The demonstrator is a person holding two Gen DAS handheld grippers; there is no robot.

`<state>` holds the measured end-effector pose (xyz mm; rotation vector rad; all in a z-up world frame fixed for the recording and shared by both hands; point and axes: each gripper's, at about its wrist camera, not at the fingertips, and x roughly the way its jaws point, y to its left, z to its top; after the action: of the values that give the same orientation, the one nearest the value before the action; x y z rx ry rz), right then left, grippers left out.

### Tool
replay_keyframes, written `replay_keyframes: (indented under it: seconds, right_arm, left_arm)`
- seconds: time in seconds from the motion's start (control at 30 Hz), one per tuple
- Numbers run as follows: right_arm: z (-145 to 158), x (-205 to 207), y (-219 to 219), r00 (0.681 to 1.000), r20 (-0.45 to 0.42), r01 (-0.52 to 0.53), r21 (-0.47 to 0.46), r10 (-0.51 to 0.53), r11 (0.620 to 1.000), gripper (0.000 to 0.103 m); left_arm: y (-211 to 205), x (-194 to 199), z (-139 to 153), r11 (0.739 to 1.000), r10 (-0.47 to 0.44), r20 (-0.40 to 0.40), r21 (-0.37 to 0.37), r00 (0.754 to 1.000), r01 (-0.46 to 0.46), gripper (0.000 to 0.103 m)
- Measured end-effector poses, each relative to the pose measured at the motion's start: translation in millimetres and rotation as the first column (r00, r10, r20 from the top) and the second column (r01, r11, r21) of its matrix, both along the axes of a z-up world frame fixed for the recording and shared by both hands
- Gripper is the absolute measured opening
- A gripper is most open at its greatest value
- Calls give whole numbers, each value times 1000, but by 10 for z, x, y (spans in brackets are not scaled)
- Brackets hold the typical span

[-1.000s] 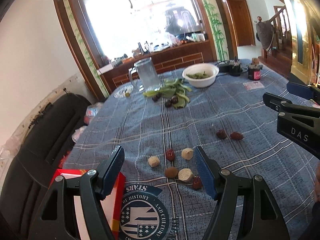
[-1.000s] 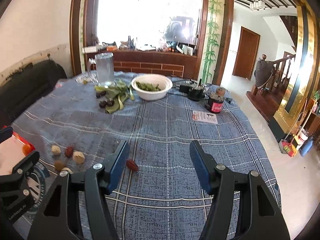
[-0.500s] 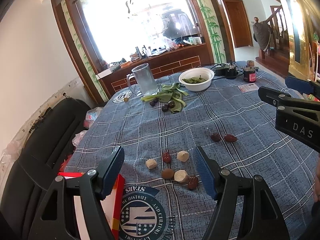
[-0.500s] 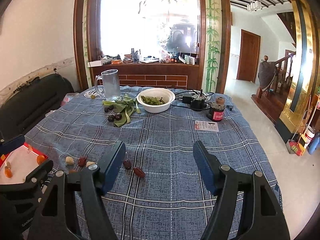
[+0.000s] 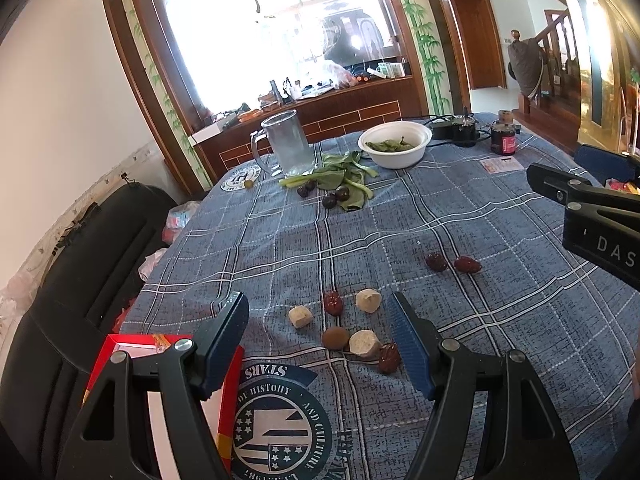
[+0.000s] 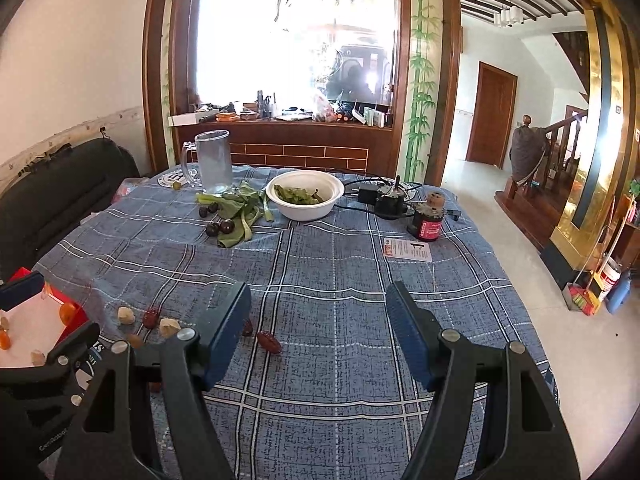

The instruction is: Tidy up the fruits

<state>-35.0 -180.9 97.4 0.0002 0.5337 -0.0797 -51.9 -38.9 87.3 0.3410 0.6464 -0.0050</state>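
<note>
Small fruits lie on the blue plaid tablecloth: red dates (image 5: 333, 303), pale chunks (image 5: 368, 300), a brown fruit (image 5: 335, 337) and two more dates (image 5: 466, 265) to the right. My left gripper (image 5: 320, 340) is open and empty above the cluster. A red box (image 5: 120, 350) with a white inside sits at the near left; in the right wrist view the box (image 6: 36, 320) holds small orange fruits (image 6: 67, 312). My right gripper (image 6: 318, 336) is open and empty above a date (image 6: 269, 343).
At the far side stand a glass mug (image 5: 289, 144), a white bowl of greens (image 5: 395, 144), loose green leaves with dark plums (image 5: 336, 196), a small red jar (image 6: 429, 220), a card (image 6: 407, 249) and a charger with cables (image 6: 384, 196). A black sofa (image 5: 80, 260) is at the left.
Both grippers have risen and pulled back a little, so the fruits sit further off in view. Both stay open and no fruit has moved.
</note>
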Motion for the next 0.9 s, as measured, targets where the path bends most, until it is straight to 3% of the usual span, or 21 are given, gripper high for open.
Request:
replay_keyframes:
  seconds: [0.9]
  right_arm:
    - [-130, 99, 83, 999, -39, 5, -41, -7, 999, 71]
  left_arm:
    - [104, 141, -219, 1000, 11, -64, -23, 998, -12, 71]
